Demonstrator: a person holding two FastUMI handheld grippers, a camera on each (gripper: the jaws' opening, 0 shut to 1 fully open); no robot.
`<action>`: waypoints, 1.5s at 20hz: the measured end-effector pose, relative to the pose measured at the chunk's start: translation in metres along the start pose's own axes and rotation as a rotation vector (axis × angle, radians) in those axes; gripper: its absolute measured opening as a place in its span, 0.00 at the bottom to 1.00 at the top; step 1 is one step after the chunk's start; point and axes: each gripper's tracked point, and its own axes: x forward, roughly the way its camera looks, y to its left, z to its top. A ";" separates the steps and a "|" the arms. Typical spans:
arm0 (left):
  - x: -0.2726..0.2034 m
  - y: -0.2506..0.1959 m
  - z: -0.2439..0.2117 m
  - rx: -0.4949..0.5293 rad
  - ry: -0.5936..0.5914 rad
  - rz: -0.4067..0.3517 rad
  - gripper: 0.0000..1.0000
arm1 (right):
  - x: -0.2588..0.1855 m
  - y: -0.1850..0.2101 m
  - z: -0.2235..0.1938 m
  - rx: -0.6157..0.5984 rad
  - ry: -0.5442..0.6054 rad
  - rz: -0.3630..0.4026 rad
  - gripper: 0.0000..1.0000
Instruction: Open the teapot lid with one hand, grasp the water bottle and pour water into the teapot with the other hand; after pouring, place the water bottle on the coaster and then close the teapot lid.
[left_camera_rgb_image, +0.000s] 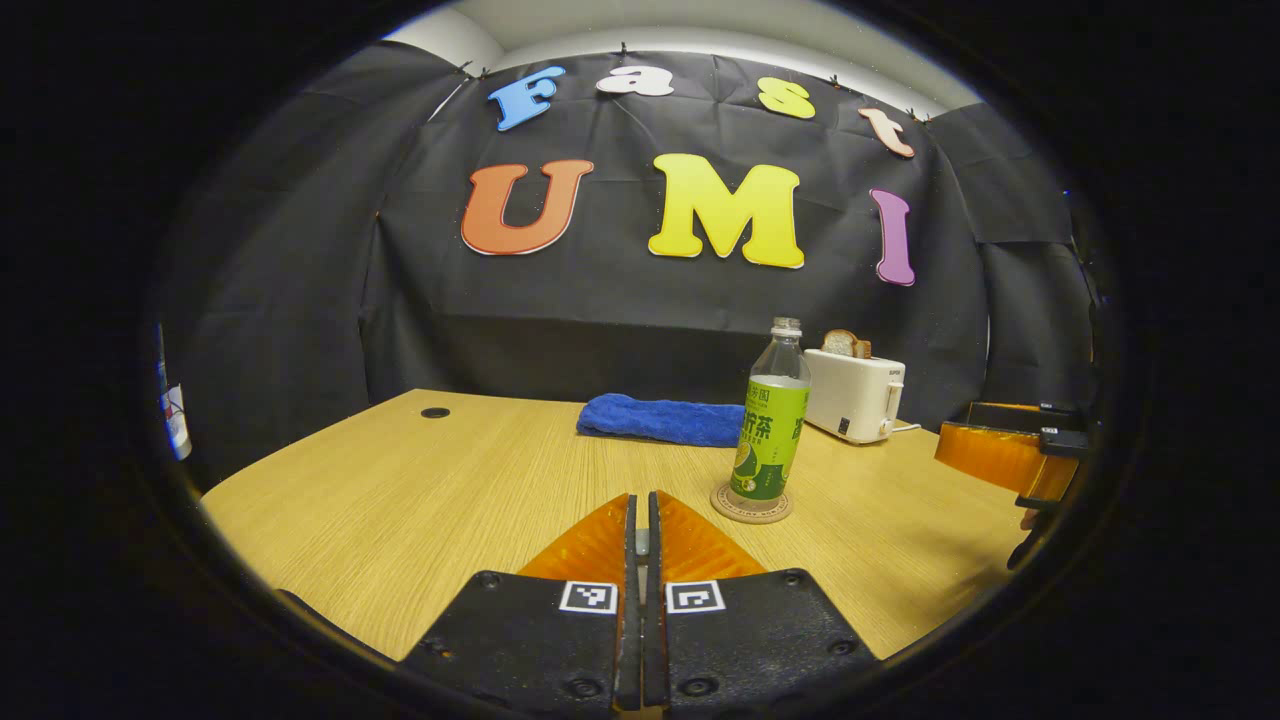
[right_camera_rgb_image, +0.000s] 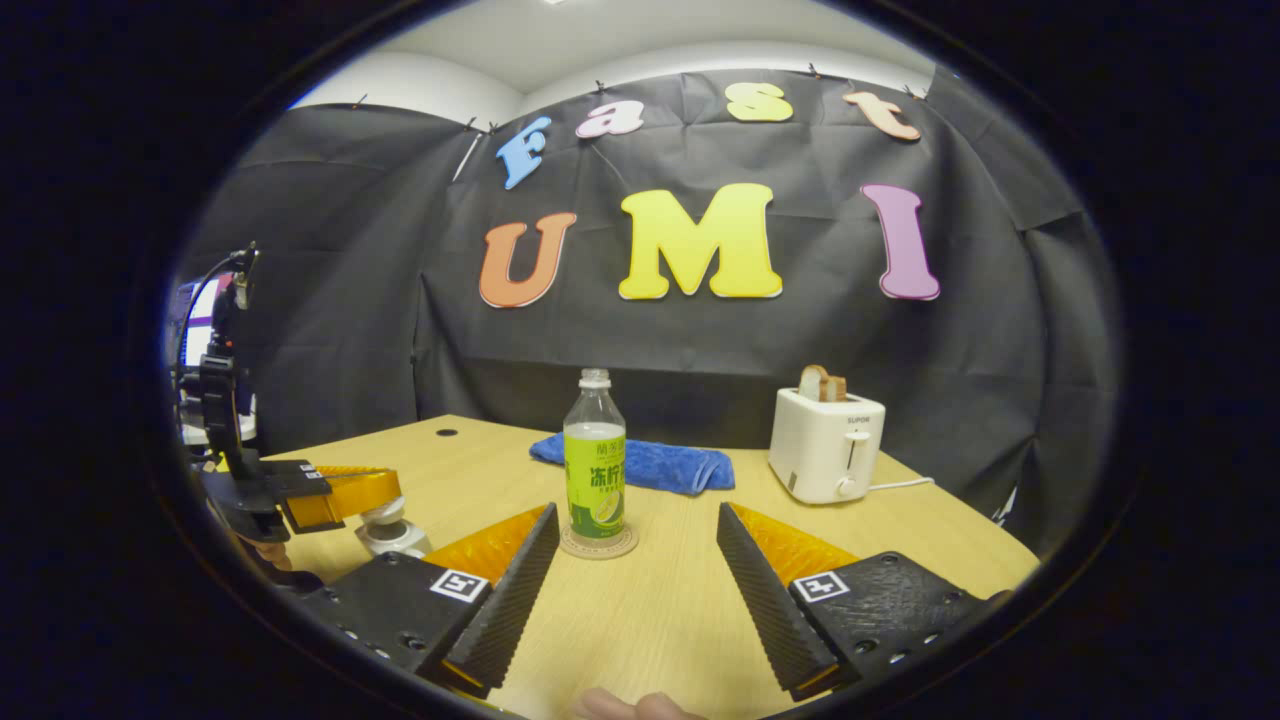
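With my right gripper (right_camera_rgb_image: 635, 580) jaws apart and my left gripper (left_camera_rgb_image: 640, 560) jaws together, I judge the green-labelled clear plastic water bottle (right_camera_rgb_image: 594, 465) already standing on its round cork coaster (right_camera_rgb_image: 598, 545), so I would settle the small grey teapot's lid (right_camera_rgb_image: 385, 517) squarely.

Recording booth: black cloth wall (right_camera_rgb_image: 300, 330) behind wooden table (right_camera_rgb_image: 660, 610).

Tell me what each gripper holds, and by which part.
The left gripper looks shut on the lid, pinching its knob, though the grip is partly hidden. The right gripper is open and holds nothing.
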 end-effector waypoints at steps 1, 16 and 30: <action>0.000 -0.001 -0.002 0.009 0.007 0.005 0.04 | 0.000 -0.002 -0.003 0.005 0.008 0.000 0.95; 0.000 -0.007 -0.018 0.073 0.028 0.112 0.04 | -0.006 0.008 0.000 -0.016 -0.011 0.024 0.94; -0.010 -0.004 -0.011 0.018 0.117 0.112 0.61 | -0.020 0.010 0.010 0.004 0.001 -0.015 0.95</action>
